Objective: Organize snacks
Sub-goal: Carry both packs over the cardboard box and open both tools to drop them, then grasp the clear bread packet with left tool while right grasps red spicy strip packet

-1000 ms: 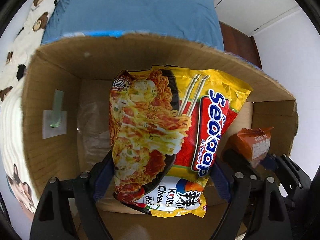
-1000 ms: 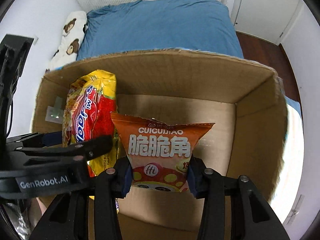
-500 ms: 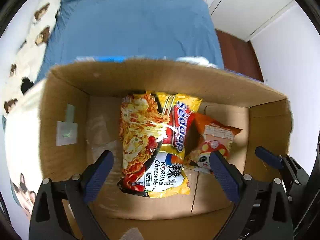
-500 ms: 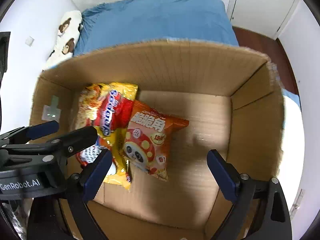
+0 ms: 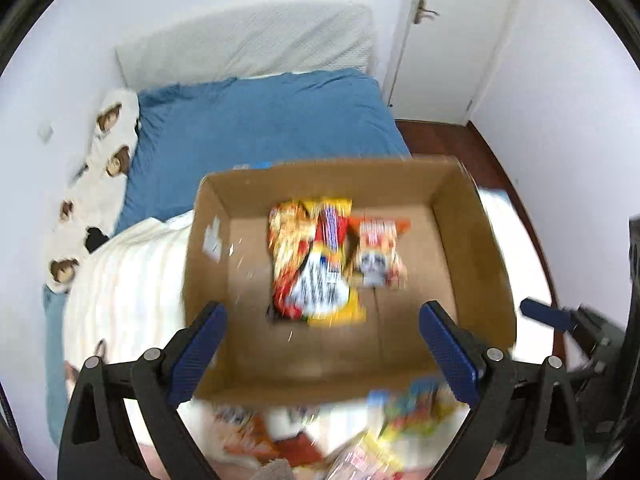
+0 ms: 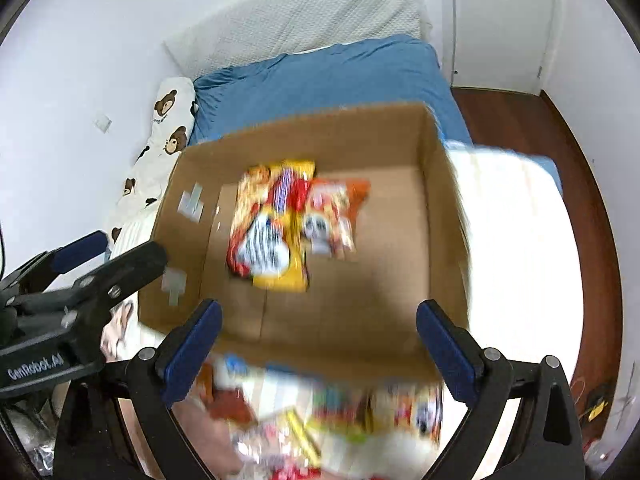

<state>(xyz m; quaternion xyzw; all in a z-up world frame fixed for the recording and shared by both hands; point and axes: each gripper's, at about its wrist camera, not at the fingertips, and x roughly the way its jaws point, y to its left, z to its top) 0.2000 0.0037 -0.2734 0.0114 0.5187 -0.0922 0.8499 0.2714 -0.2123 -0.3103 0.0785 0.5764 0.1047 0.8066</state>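
A: Cardboard box (image 5: pixel 472 240) on the bed, and two packets lie flat on its floor: the yellow noodle packet (image 5: pixel 314 268) left of centre, and the small orange snack bag (image 5: pixel 378 254) just beside it on the right, edges overlapping or touching; the blur makes it hard to say which.

B: So those two count as stowed?

A: I'd judge so. Both lie loose on the bottom, nothing pinching them. The rest of the box floor, to the right and nearer, is bare.

B: And the grippers?

A: The left gripper (image 5: pixel 322 334) hangs above the near wall with its jaws spread wide and nothing between them. The right gripper (image 6: pixel 318 330) is the same: its jaws have just been opening, and they stand wide and empty over the box.

B: What's left, then?

A: A heap of loose snacks (image 5: pixel 404 424) on the pale cover just this side of the box's near wall; the right wrist view shows them too, smeared by motion, so I can't count them. In my reading the job is barely begun: two in, a pile outside.
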